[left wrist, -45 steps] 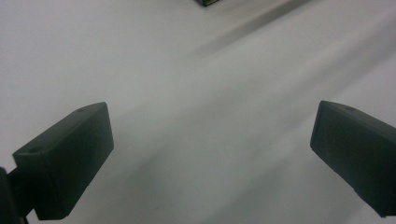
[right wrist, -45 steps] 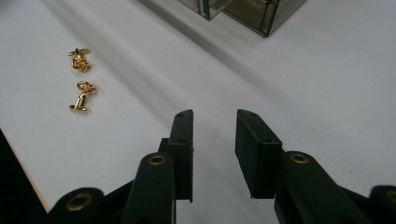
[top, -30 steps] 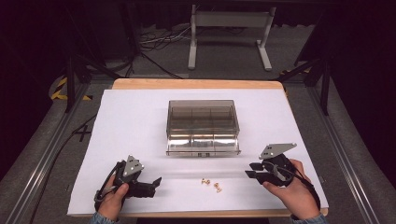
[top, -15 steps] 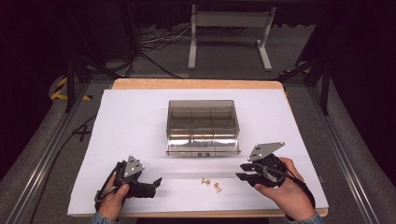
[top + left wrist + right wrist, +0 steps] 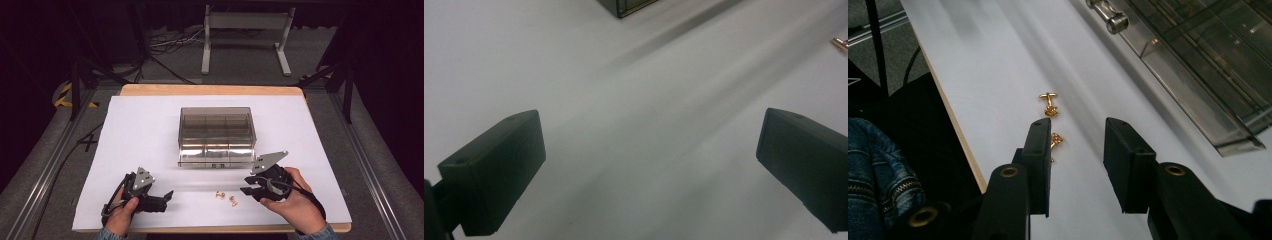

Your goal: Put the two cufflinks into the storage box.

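I see the clear box (image 5: 217, 131) lid down, compartments look bare; gold cufflinks (image 5: 226, 197) lie near it. Right tool (image 5: 250, 188) narrow, holding nothing; left tool (image 5: 167, 196) wide.

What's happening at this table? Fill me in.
A person works with a gripper in each hand on a white sheet. The right gripper has its jaws apart with nothing between them, close beside two small gold cufflinks, apparently lining up a pick. The left gripper rests wide open and empty on the sheet. A clear compartment box sits closed behind the cufflinks.
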The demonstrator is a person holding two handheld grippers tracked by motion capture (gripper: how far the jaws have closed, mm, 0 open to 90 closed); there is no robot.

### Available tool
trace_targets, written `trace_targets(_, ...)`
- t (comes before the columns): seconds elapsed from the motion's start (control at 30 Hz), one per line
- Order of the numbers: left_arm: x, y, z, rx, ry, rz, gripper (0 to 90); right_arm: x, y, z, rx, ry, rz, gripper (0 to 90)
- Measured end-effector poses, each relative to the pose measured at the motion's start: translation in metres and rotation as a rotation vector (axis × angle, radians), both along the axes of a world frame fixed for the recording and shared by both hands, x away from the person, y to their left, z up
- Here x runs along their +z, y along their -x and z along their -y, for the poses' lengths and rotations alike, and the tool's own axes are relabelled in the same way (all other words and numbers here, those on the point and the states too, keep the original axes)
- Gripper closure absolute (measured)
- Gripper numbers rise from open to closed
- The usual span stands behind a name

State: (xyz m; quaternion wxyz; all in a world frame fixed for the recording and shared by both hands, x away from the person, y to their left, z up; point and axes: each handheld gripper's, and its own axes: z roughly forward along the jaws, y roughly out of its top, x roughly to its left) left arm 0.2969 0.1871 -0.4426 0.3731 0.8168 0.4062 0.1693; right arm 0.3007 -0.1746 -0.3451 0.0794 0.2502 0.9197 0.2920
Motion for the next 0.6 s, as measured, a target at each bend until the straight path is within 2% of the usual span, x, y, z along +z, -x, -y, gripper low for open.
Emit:
trace_targets(0.27,0.000,0.000,0.000,-0.005,0.002,0.002,0.1,0.001,0.002,-0.013,0.049,-0.024,0.010,64.1)
trace_targets(0.6,0.001,0.000,0.000,-0.006,0.001,0.002,0.1,-0.003,0.001,-0.027,0.092,-0.040,-0.014,63.2)
